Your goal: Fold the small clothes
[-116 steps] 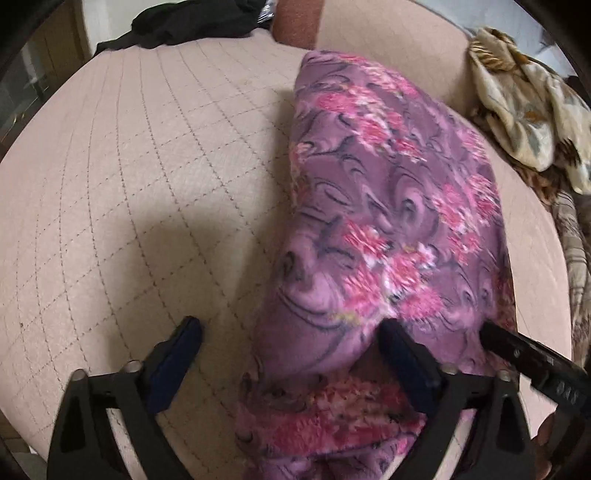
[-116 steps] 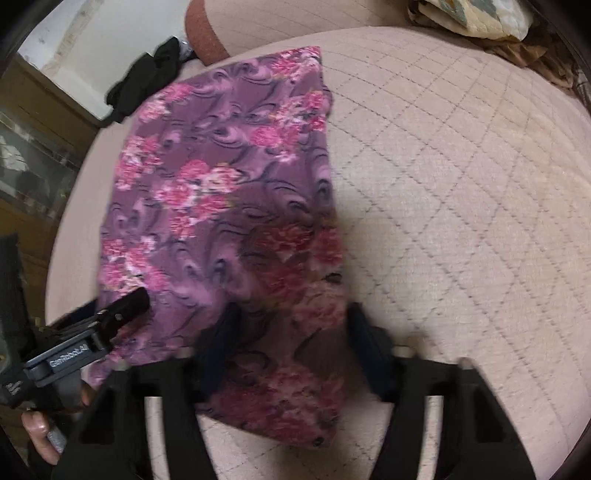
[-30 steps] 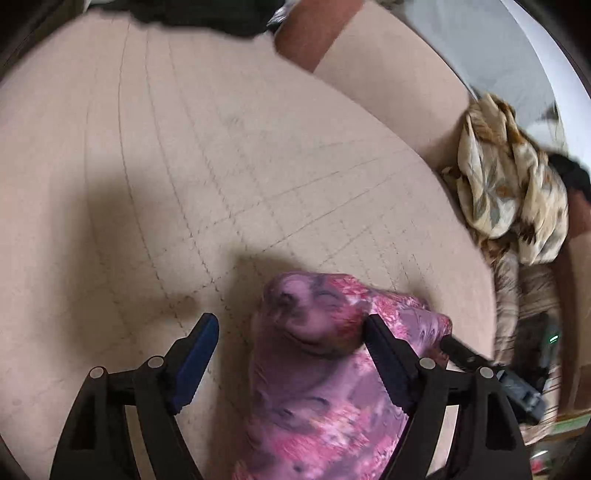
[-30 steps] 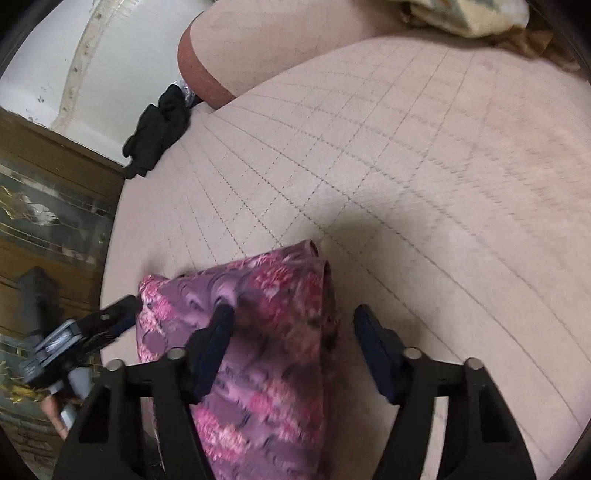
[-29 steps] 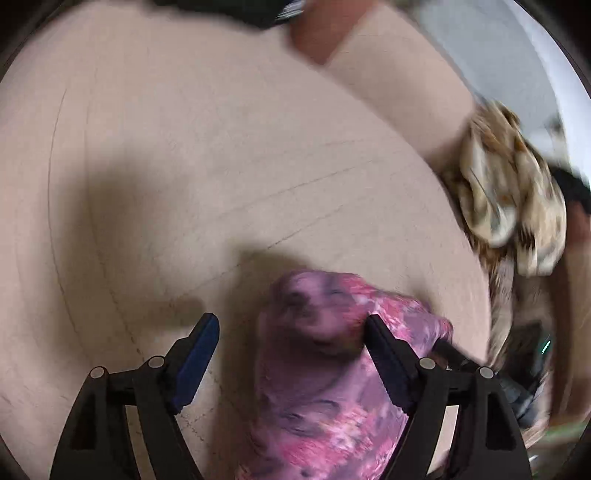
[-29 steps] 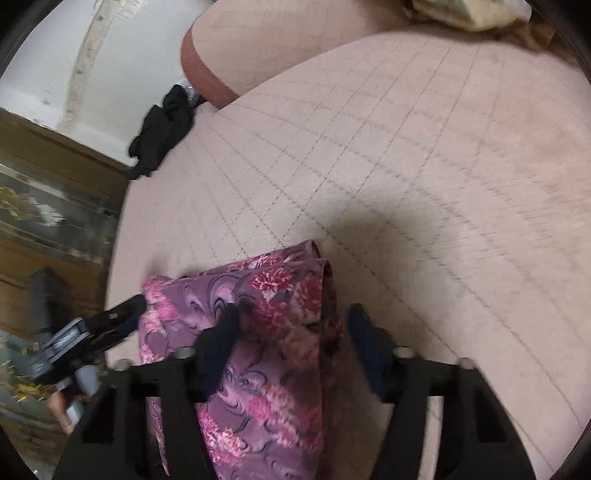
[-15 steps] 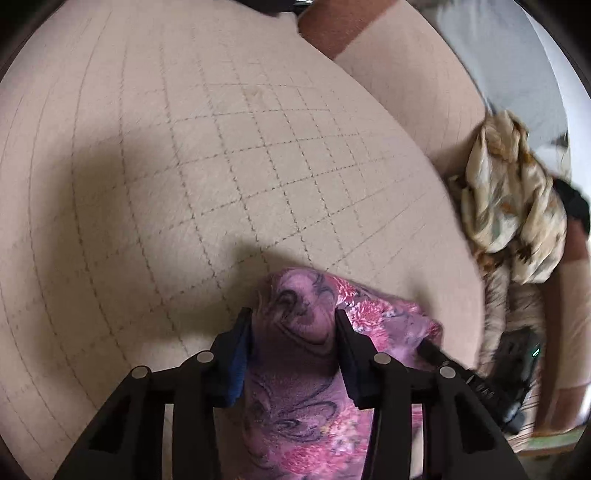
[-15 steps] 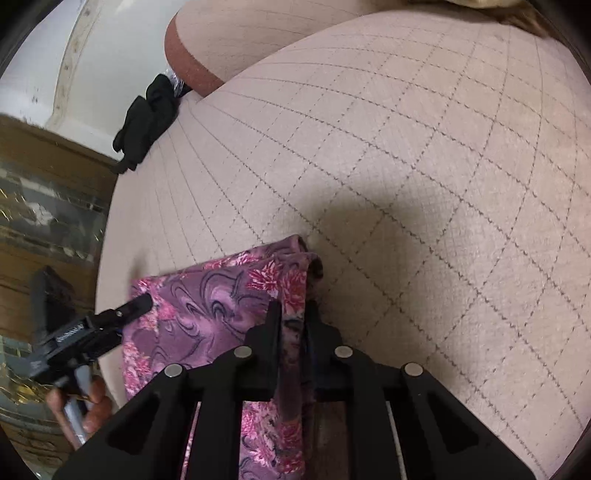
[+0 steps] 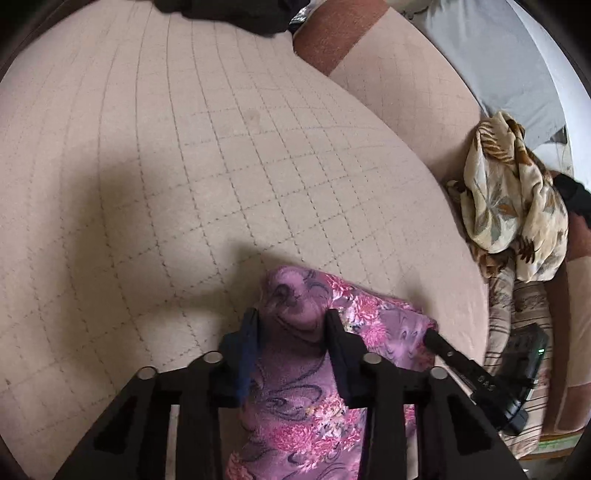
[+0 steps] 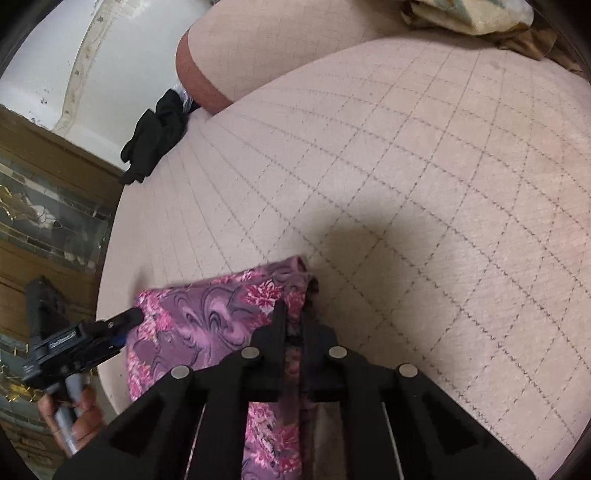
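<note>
A purple garment with pink flowers [image 9: 295,387] lies folded at the near edge of the quilted beige bed [image 9: 184,166]. My left gripper [image 9: 291,317] is shut on its left front corner. My right gripper [image 10: 293,312] is shut on its right front corner, the garment [image 10: 207,317] stretching left from it. The right gripper [image 9: 461,365] shows at the right of the left wrist view. The left gripper [image 10: 110,328] shows at the left of the right wrist view, held by a hand.
A black garment [image 10: 155,136] lies at the bed's far corner, also in the left wrist view [image 9: 229,11]. A cream patterned blanket [image 9: 513,199] is heaped beside the bed. A brown-ended bolster [image 10: 207,66] lies at the head. Wooden furniture with glass [image 10: 44,214] stands left.
The garment went from spread flat to a short fold near the bed's front edge. Both grippers closed from open onto its front corners within the last second.
</note>
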A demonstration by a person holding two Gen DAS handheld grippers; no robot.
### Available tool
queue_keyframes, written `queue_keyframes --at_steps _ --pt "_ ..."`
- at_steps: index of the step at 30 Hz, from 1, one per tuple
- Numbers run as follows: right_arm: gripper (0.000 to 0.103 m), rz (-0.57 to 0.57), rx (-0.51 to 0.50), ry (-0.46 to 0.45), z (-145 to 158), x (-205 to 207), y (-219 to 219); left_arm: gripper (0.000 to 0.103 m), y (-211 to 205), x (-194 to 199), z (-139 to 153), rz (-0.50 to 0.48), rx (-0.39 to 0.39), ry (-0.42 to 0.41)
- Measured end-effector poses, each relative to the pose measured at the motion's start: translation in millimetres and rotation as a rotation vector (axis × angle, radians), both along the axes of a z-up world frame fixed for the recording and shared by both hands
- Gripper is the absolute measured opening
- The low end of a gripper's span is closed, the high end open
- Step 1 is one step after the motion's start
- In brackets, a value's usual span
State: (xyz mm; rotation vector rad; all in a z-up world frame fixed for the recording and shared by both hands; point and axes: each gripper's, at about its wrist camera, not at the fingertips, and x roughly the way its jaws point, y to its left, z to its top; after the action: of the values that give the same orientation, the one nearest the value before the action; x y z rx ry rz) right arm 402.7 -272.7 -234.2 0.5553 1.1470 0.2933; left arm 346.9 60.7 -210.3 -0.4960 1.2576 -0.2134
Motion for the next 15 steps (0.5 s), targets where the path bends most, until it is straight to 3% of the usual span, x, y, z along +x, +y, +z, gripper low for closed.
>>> queue_keyframes --at_steps 2,4,6,8,9,10,11,12,13,15 --pt "0.006 0.024 -0.013 -0.021 2.7 4.0 3.9 0.034 4.8 4.2 -8.6 0.017 -0.004 0.016" --pt "0.006 0.029 -0.038 0.022 -8.9 10.9 3.3 0.034 13.2 8.9 -17.9 0.044 -0.051 0.037" --pt "0.007 0.008 -0.001 0.055 -17.9 14.6 -1.0 0.035 11.7 9.3 -15.5 0.038 -0.037 0.024" --pt "0.008 0.023 -0.038 0.044 -8.6 15.4 2.6 0.048 5.2 4.3 -10.4 0.022 0.026 0.0" --pt "0.011 0.037 -0.06 0.048 -2.4 14.1 4.4 0.062 2.3 -0.7 -6.9 0.024 0.082 -0.011" --pt "0.022 0.034 -0.075 0.041 4.7 10.1 5.0 0.074 2.2 -8.9 -2.5 0.038 0.13 -0.016" --pt "0.033 0.03 -0.078 0.04 7.9 6.6 4.4 0.075 3.3 -17.0 1.0 0.045 0.143 -0.025" --pt "0.056 0.023 -0.079 0.036 11.9 0.0 3.3 0.076 4.2 -25.7 4.8 0.041 0.148 -0.038" --pt "0.067 0.013 -0.077 0.022 16.8 -12.0 2.6 0.078 5.4 -36.3 7.8 0.033 0.15 -0.049" --pt "0.067 0.021 -0.068 0.018 18.6 -28.6 2.8 0.08 8.7 -58.0 6.6 0.027 0.164 -0.046"
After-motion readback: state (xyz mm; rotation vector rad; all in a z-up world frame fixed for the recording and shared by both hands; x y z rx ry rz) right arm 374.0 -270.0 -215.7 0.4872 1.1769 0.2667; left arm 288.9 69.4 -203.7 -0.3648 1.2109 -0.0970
